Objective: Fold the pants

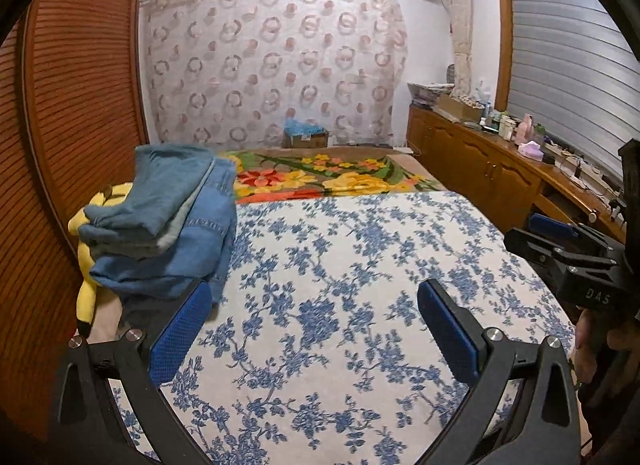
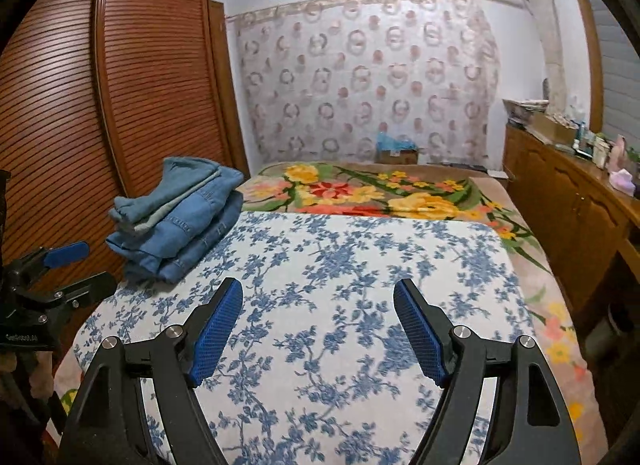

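Ahead and to the left of both grippers, at the far left edge of the white bedspread printed with blue flowers [image 2: 360, 265], sits the heap of blue denim pants [image 1: 168, 221], loosely piled in layers, with a yellow soft toy [image 1: 86, 265] poking out from under it on the side away from the grippers. The pile's long axis seems to run away from the grippers, toward the flowered blanket [image 2: 380, 189] at the far end of the bed.

The left gripper [image 1: 316, 317] stands wide open with nothing between its blue pads, and its left finger's tip sits just beside the near edge of the denim, though I cannot tell whether it touches. The right gripper [image 2: 318, 313] is equally spread and empty, hovering over bare bedspread with the pants well off to its left.

So the left is plainly the nearer one; I judge it needs only a short reach forward and left to take hold, while the right would have to cross over
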Demonstrator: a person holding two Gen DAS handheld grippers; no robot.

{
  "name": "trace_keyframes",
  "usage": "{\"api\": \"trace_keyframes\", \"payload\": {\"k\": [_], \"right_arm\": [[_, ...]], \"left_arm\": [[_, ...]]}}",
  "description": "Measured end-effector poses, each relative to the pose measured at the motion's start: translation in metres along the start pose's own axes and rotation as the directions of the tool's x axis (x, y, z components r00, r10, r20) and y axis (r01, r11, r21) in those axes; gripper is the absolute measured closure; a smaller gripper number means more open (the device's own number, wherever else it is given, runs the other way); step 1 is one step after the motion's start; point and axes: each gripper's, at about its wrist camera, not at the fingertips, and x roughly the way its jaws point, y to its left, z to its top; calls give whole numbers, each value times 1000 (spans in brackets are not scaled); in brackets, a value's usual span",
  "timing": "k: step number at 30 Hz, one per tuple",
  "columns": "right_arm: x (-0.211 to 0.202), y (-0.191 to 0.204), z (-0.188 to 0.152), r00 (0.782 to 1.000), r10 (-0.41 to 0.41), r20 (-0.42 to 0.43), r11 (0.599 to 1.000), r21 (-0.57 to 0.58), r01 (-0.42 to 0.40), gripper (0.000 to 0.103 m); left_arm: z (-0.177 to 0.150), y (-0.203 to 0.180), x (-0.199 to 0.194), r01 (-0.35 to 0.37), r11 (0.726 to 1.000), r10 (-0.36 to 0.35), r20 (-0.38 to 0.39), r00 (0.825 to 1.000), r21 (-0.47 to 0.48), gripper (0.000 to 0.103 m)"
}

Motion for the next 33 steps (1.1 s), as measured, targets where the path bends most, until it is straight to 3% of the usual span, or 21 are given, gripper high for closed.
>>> {"api": "trace_keyframes", "payload": {"k": [16, 33], "right_arm": [[-51, 12, -3, 992, -63, 107, 998, 3, 63, 17], [-66, 11, -11, 979, -97, 179, 995, 19, 95, 17]], "left_arm": [[23, -18, -47, 3, 1000, -6, 93, 996, 30, 0], [31, -10, -73, -31, 999, 28, 158, 987, 18, 0]]}}
